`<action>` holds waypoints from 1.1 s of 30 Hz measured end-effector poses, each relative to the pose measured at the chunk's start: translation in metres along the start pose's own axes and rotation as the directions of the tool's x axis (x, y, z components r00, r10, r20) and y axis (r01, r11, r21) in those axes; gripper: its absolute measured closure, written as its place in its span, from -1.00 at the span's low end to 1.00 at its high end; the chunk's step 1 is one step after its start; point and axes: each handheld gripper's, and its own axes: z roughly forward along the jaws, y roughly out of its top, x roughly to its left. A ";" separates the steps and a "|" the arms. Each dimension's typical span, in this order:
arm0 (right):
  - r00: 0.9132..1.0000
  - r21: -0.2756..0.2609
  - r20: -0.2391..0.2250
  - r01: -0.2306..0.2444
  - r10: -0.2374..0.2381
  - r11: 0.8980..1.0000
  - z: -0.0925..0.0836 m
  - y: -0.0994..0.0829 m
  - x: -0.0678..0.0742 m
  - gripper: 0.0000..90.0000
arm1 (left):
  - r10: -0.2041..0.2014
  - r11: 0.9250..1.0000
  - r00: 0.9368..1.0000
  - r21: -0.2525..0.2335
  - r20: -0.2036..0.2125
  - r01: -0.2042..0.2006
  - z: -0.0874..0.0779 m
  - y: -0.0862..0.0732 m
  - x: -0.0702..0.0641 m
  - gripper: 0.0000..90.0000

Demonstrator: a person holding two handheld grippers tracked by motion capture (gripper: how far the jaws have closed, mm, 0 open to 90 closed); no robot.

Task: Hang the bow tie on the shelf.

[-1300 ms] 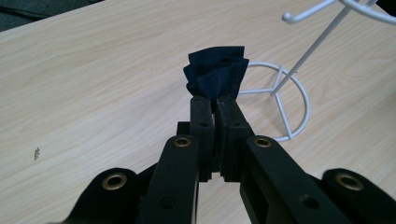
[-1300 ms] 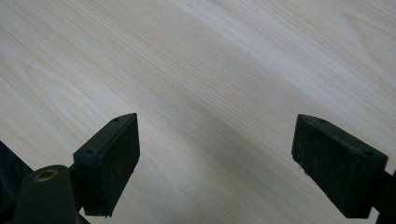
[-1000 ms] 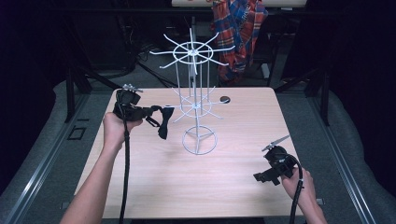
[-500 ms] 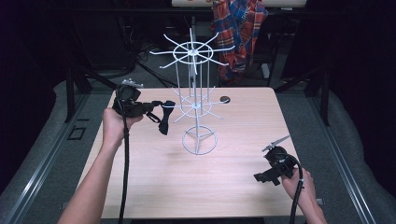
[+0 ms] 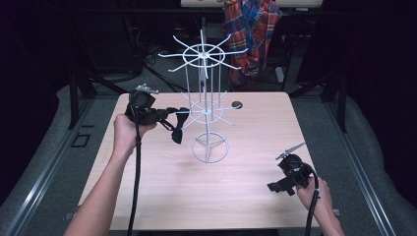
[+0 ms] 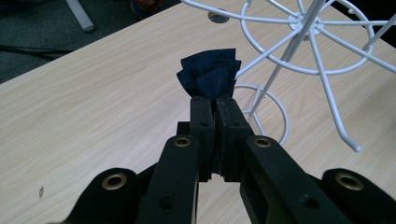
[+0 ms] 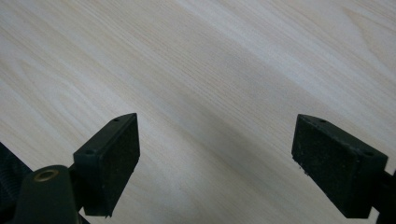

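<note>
Two hand-held grippers worked over the table [image 5: 147, 196]. At left, the left hand-held gripper [image 5: 169, 117] pinched a dark blue cloth [image 6: 210, 74], held above the tabletop just beside the white wire rack [image 5: 209, 105]. At right, the right hand-held gripper [image 7: 215, 158] hovered near the table's edge, jaws spread wide with nothing between them.

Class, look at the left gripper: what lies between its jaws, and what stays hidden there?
The left gripper is shut on a dark blue folded cloth, whose crumpled end sticks out beyond the tips. The pinched part is covered by the jaws.
</note>
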 end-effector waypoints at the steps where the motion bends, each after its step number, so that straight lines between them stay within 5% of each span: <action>1: 1.000 -0.001 0.000 0.000 0.000 1.000 0.000 0.000 0.000 -0.67 | 0.004 1.000 1.000 0.004 -0.002 -0.004 0.000 0.000 0.000 0.94; 9: 1.000 -0.012 -0.005 -0.015 0.015 1.000 0.001 0.000 0.000 -0.67 | 0.006 1.000 1.000 -0.014 -0.012 -0.007 0.004 -0.002 -0.004 0.94; 22: 1.000 0.000 0.004 -0.004 0.004 1.000 0.000 0.000 0.000 -0.67 | 0.067 0.998 0.995 0.005 -0.080 -0.067 0.005 -0.004 -0.014 0.93; 30: 1.000 0.003 0.004 -0.002 0.002 1.000 0.000 0.000 0.000 -0.67 | 0.158 0.987 0.965 0.017 -0.208 -0.158 0.011 -0.008 -0.030 0.92; 33: 1.000 0.001 0.006 -0.005 0.005 1.000 0.000 0.000 0.000 -0.67 | 0.163 0.987 0.966 0.025 -0.202 -0.161 0.017 -0.011 -0.033 0.91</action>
